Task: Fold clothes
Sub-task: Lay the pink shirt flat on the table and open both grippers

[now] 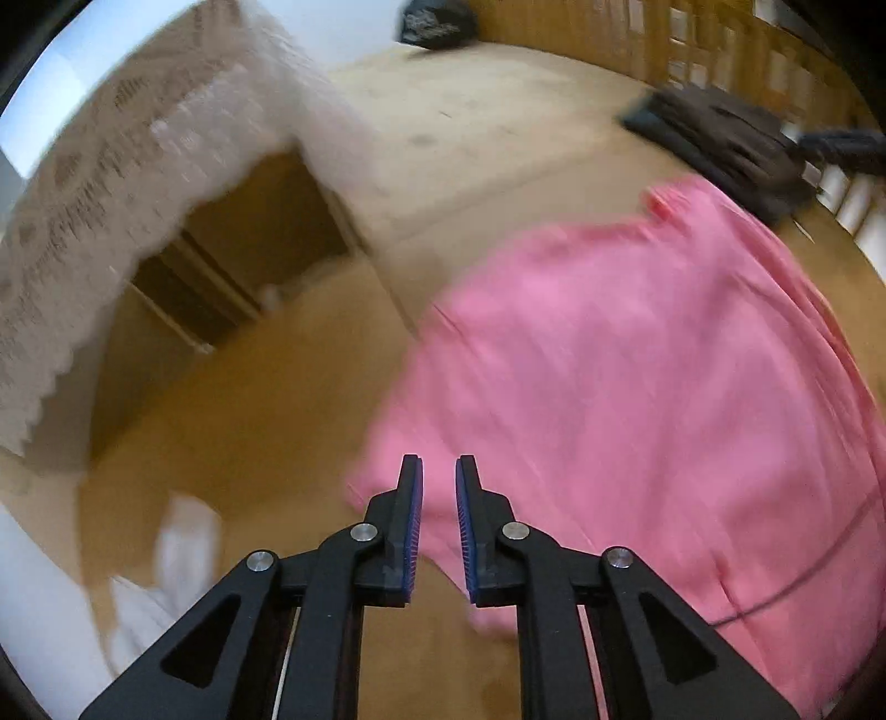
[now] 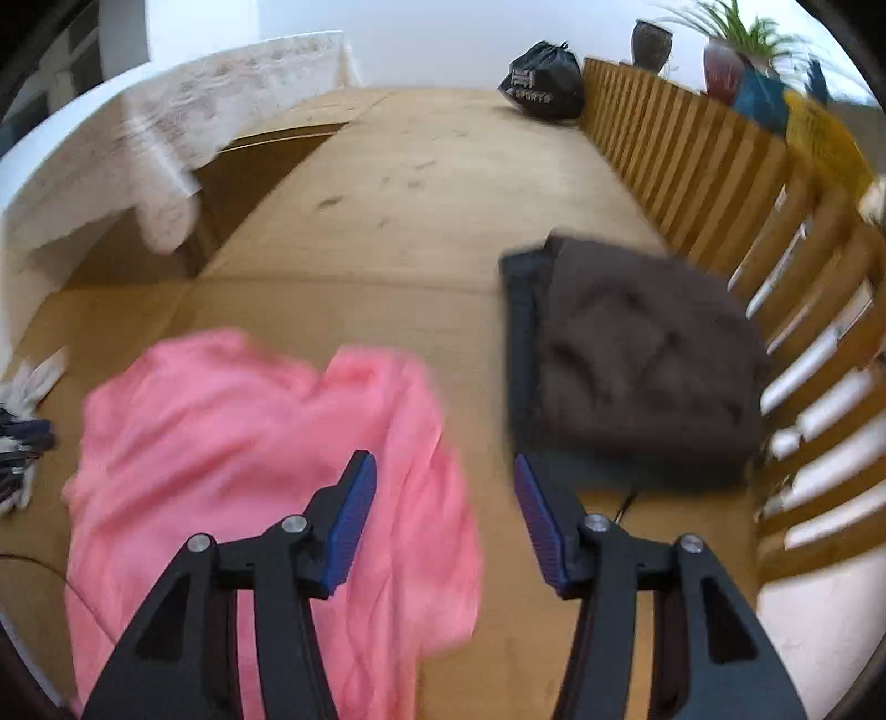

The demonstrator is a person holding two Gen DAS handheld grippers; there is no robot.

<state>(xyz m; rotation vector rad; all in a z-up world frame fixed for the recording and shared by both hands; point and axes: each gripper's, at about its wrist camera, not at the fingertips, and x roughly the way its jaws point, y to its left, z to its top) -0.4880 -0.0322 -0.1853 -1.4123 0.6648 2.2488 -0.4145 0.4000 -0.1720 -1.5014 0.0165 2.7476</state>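
Both wrist cams pitch steeply down, close over the floor; shared: pink garment, brown cushion, lace cloth.

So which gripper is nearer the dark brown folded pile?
Right. The right gripper has the brown pile just ahead to its right; from the left gripper the pile lies far beyond the pink garment.

Home w/ wooden railing, potted plant, lace tablecloth, clothes around.
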